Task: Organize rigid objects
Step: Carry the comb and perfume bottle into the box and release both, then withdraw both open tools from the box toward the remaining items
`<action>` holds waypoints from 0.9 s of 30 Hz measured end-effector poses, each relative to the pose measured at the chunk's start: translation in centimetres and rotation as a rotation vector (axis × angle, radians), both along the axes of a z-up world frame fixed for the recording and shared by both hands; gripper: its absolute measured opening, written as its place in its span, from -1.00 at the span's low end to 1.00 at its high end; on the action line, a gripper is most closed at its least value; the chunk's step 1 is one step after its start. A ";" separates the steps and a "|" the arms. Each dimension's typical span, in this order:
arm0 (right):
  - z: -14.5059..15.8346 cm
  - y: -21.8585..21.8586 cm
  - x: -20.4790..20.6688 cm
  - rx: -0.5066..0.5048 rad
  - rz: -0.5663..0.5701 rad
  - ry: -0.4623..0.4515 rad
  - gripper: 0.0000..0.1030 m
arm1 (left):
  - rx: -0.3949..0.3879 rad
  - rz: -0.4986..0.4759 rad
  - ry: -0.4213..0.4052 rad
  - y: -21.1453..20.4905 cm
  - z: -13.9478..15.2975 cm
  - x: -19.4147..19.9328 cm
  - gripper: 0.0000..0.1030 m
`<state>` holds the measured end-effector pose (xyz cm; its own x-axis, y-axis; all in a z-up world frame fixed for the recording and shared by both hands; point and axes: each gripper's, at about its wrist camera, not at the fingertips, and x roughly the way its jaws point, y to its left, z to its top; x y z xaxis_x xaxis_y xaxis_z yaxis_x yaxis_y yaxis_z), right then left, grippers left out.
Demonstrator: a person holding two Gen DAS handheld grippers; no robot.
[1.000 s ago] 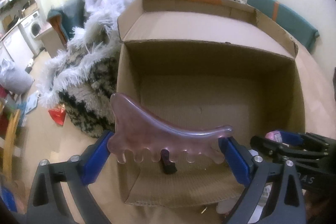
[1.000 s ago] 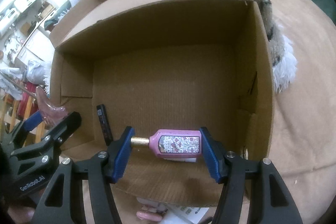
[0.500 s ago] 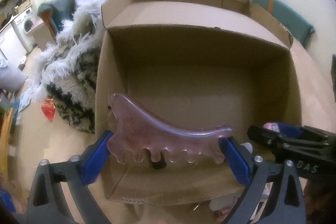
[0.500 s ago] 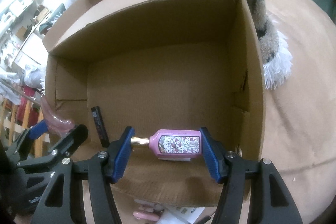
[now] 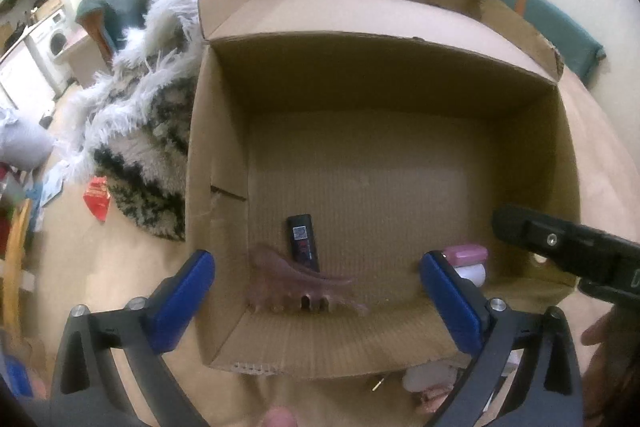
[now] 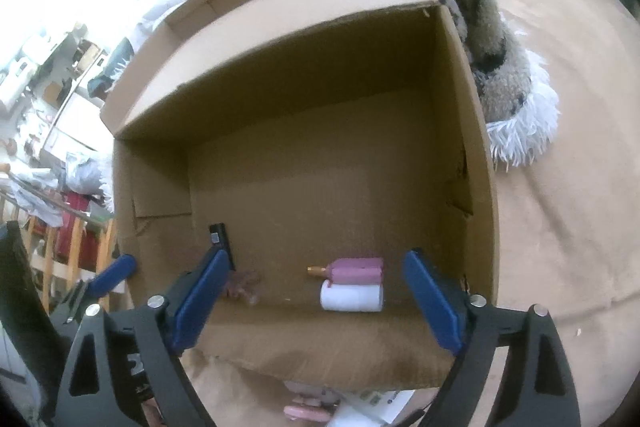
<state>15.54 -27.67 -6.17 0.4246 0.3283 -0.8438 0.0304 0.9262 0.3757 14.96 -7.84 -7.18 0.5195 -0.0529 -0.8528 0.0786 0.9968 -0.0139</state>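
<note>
Both claws hang above the near rim of the cardboard box (image 5: 216, 155), a good height for letting things drop in. The left claw (image 5: 316, 303) is spread and empty; the pink comb-shaped scraper (image 5: 296, 283) lies in the box's near left corner. The right claw (image 6: 312, 299) has just been opening, nothing between its pads; the pink bottle (image 6: 352, 269) lies below by the white cylinder (image 6: 352, 297). Farther in lies the black lighter (image 5: 303, 237).
</note>
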 end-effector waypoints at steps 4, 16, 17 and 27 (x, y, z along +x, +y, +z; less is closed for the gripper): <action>0.5 0.3 0.0 -0.003 0.004 -0.008 0.85 | -0.017 0.007 0.003 0.1 0.4 -0.3 0.99; 1.9 0.1 -1.0 0.003 -0.004 -0.024 0.85 | -0.077 0.014 0.021 1.2 1.5 -0.5 0.99; 2.0 0.0 -1.2 0.005 -0.007 -0.023 0.85 | -0.098 0.017 0.030 1.5 1.8 -0.6 0.99; 3.3 -0.6 -3.1 0.050 -0.023 -0.022 0.85 | -0.150 0.095 0.095 5.1 3.5 -2.3 0.99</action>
